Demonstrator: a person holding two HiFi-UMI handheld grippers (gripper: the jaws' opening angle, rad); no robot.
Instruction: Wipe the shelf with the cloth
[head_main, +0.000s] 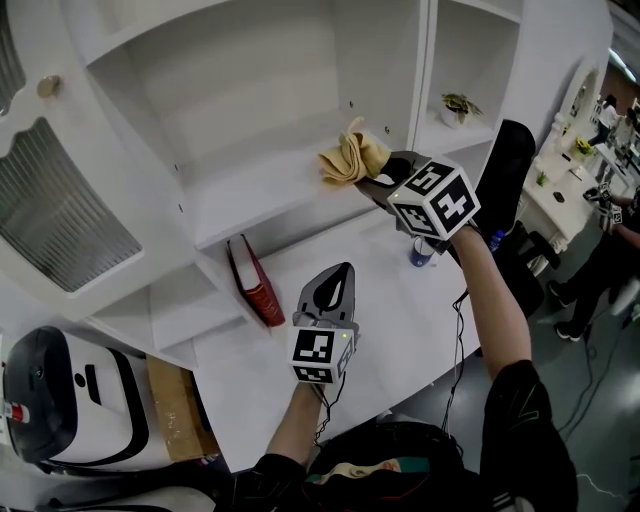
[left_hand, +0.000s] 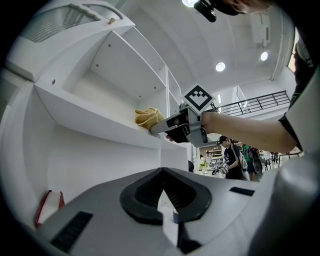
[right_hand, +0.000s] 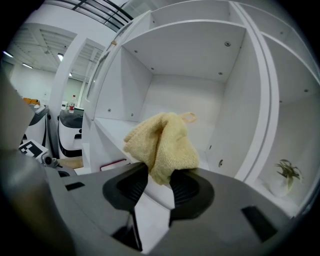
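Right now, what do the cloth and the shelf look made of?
Cloth: yellow terry-like fabric, fuzzy nap and soft folds, pinched in the right gripper. Shelf: smooth matte white board, probably painted or laminated wood; screw heads show.

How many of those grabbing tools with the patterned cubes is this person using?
2. The left tool, shut and empty, is held low beside the red book; the right tool grips the yellow cloth on the shelf above.

The cloth (head_main: 352, 155) lies on the shelf (head_main: 260, 195) near its front edge, between the jaws of the right gripper (head_main: 374, 178). A book (head_main: 256, 283) leans in the compartment below, left of the left gripper (head_main: 343, 270). A plant (head_main: 459, 104) stands in the compartment to the right.
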